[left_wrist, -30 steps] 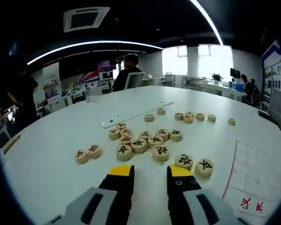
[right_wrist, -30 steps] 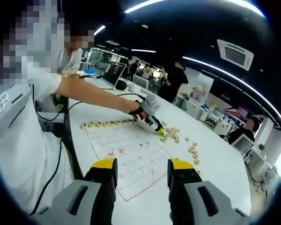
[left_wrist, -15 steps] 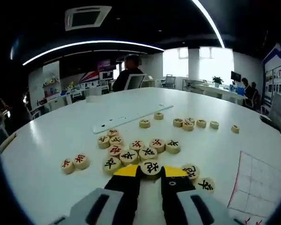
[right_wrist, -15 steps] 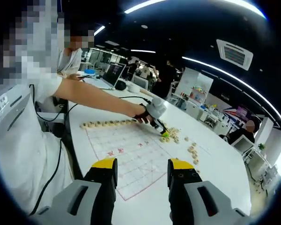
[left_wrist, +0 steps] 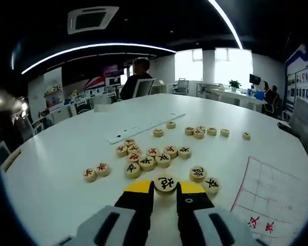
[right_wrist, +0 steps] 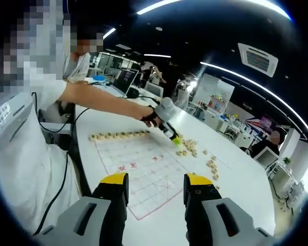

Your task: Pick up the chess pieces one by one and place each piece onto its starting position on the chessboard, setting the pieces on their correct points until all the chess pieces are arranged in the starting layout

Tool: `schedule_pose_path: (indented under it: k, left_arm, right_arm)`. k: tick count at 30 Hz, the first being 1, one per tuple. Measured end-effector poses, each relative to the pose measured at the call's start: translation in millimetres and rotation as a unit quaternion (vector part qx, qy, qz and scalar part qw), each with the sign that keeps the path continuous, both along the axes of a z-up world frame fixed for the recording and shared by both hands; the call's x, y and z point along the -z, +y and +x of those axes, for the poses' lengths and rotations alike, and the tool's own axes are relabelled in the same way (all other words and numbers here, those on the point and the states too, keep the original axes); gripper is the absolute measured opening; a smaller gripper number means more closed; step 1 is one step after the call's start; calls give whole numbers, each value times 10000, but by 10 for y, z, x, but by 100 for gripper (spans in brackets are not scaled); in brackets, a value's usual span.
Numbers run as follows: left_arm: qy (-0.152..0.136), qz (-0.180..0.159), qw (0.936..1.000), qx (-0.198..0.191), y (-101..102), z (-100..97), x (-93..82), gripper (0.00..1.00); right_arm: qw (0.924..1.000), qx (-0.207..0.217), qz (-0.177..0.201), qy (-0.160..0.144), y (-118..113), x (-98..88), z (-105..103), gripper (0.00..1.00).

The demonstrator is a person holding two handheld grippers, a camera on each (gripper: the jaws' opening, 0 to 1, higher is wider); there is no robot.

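White table (left_wrist: 56, 169) big, chessboard sheet (right_wrist: 143, 169) on it, row of placed pieces (right_wrist: 118, 135) along its far edge. My left claw (left_wrist: 165, 187) now clamped on round black-character piece (left_wrist: 165, 183), lifted off loose pile (left_wrist: 151, 156) (half second back it had just closed there; second back, jaws wide, nothing held). Means pick done, carry to board corner (left_wrist: 274, 197) next, I reckon. In right gripper view, left claw (right_wrist: 175, 139) has risen above pile. My right claw (right_wrist: 153, 188) idle, jaws apart, empty, unchanged.
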State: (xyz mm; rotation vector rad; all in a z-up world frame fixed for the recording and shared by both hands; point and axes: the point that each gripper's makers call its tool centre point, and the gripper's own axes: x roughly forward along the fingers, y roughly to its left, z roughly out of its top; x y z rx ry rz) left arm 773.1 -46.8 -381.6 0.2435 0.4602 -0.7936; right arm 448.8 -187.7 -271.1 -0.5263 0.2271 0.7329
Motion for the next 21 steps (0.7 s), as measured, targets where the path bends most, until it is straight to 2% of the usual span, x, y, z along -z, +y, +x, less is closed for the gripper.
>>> schedule_pose_path:
  k: [4, 13, 21]
  left_arm:
    - [56, -192, 9996, 185, 91, -219, -77, 20]
    - [29, -160, 9979, 633, 253, -704, -173, 20]
    - [50, 4, 9949, 1010, 269, -1089, -133, 20]
  right_arm:
    - [10000, -1, -8, 1, -8, -1, -6, 44]
    - [10000, 0, -17, 9, 2, 0, 1, 44]
    - [10000, -13, -31, 15, 22, 6, 0, 44]
